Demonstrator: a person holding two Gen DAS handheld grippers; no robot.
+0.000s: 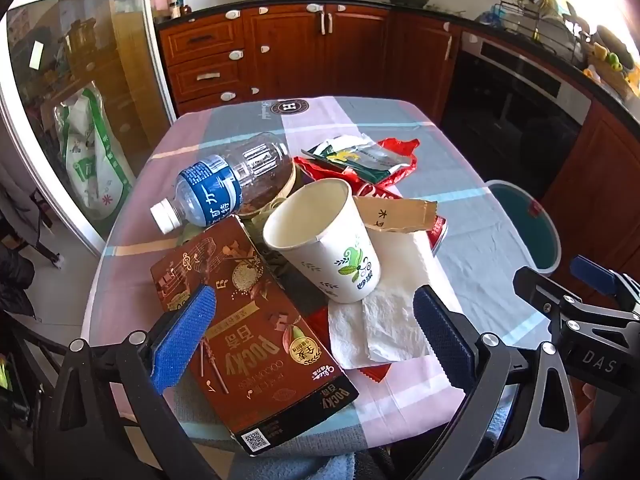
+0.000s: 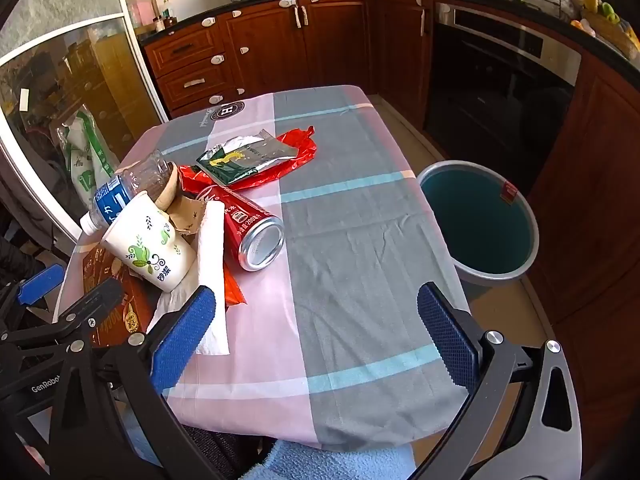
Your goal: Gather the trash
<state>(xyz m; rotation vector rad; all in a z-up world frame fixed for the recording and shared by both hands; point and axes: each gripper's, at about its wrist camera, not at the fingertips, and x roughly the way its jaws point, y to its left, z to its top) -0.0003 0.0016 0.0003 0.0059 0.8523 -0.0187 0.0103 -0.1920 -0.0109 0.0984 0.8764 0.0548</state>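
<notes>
A heap of trash lies on the checked tablecloth (image 1: 472, 248): a brown Pocky box (image 1: 248, 332), a tipped white paper cup (image 1: 324, 240), a clear water bottle (image 1: 224, 184), a white napkin (image 1: 384, 320), a red can (image 2: 252, 232) and a green-silver wrapper (image 2: 248, 158) on red foil. My left gripper (image 1: 312, 332) hovers open over the box and napkin, its pads touching nothing. My right gripper (image 2: 316, 332) stands wide open above bare cloth, right of the napkin (image 2: 212, 272) and the cup (image 2: 152, 248). Nothing is held.
A grey round bin (image 2: 480, 220) with a teal inside stands on the floor off the table's right edge. Brown kitchen cabinets (image 2: 336, 40) and a dark oven (image 2: 500, 80) run behind. A glass door (image 1: 80, 100) is at the left. A torn cardboard strip (image 1: 396, 212) rests on the heap.
</notes>
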